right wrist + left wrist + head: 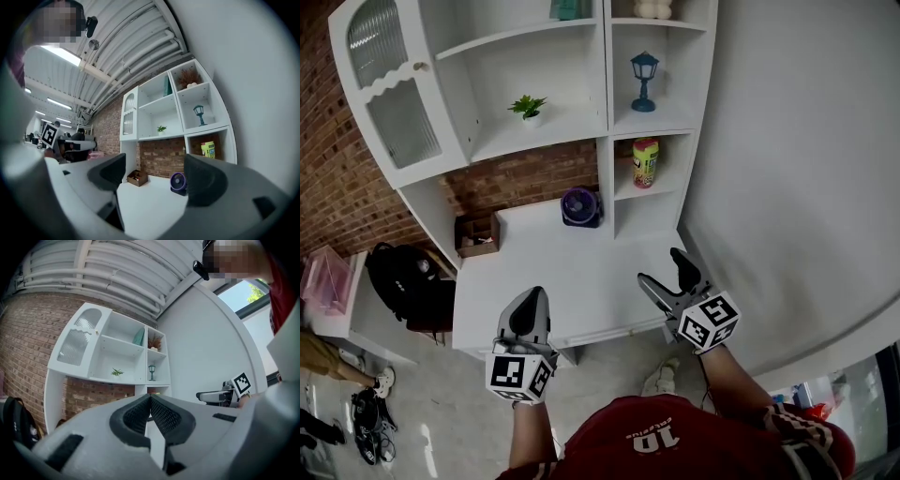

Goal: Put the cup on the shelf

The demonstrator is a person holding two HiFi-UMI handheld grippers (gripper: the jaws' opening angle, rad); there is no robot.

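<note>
The cup (645, 161), yellow-green with a red top, stands upright in the lower right compartment of the white shelf unit (607, 122); it also shows in the right gripper view as the cup (208, 149). Both grippers hang over the near edge of the white desk (591, 281), well short of the cup. My left gripper (530, 298) is shut, its dark pads meeting at the tips (150, 400), with nothing held. My right gripper (664, 270) is open, and only desk shows between the two pads of the right gripper (157, 176).
A purple fan (579, 206) sits at the back of the desk below the shelves, with a brown box (476, 234) in the left corner. A small plant (528, 108) and a blue lantern (644, 81) occupy upper shelves. A black backpack (403, 281) lies left of the desk; a white wall rises on the right.
</note>
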